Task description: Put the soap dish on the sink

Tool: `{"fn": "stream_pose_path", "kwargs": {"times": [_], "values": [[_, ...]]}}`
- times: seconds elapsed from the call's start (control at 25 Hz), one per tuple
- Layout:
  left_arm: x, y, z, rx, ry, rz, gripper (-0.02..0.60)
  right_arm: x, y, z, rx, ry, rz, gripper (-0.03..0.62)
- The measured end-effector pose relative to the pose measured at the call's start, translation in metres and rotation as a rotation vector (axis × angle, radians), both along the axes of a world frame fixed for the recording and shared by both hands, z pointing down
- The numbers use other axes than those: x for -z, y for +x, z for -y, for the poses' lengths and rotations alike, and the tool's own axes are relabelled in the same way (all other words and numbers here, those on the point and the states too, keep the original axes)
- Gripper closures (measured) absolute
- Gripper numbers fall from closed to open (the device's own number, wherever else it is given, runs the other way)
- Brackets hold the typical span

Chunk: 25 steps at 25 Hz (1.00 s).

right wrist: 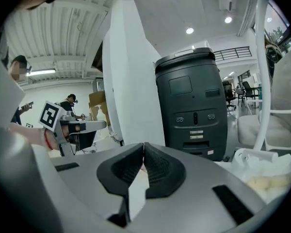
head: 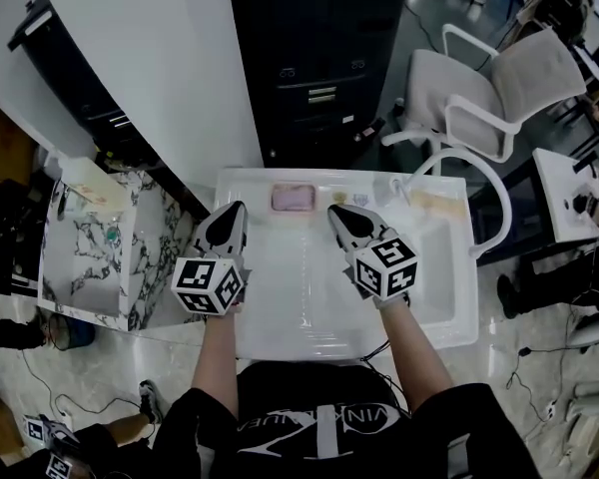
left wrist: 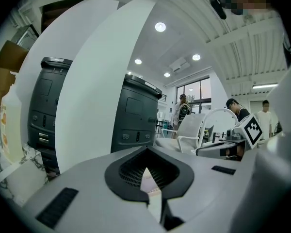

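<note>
Soap dish (head: pixel 293 198) sits on the back ledge of the sink (head: pixel 459 317), just beyond and between the two gripper tips, touching neither.

Left gripper (head: pixel 237 210): jaws closed, nothing between them. Right gripper (head: pixel 334 213): jaws closed, empty.

Placement looks done. The step in hand is judged to be clearing off: lift straight up and avoid nudging the dish towards the basin.

Count: one dish, one sink, two grippers.

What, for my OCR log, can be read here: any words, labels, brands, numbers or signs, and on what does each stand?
"VINK...": pale print on the person's black top; the later letters are unclear.
Left marker cube and right marker cube: square code patterns, no letters.
Labels on the dark cabinet: too small to read.
</note>
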<state>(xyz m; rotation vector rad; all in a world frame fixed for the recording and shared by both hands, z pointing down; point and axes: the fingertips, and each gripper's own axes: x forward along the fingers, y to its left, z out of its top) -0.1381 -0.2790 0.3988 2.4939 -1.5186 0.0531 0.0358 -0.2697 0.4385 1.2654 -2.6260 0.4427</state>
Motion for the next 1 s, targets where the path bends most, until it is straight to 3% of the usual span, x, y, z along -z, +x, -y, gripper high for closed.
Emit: {"fn": "stream_pose_path", "kwargs": {"times": [1.0], "values": [[0.029,-0.026,-0.021,0.076,0.1,0.021,0.566,0.036,0.009,-0.006,-0.055,0.112,0.002,0.568]]}}
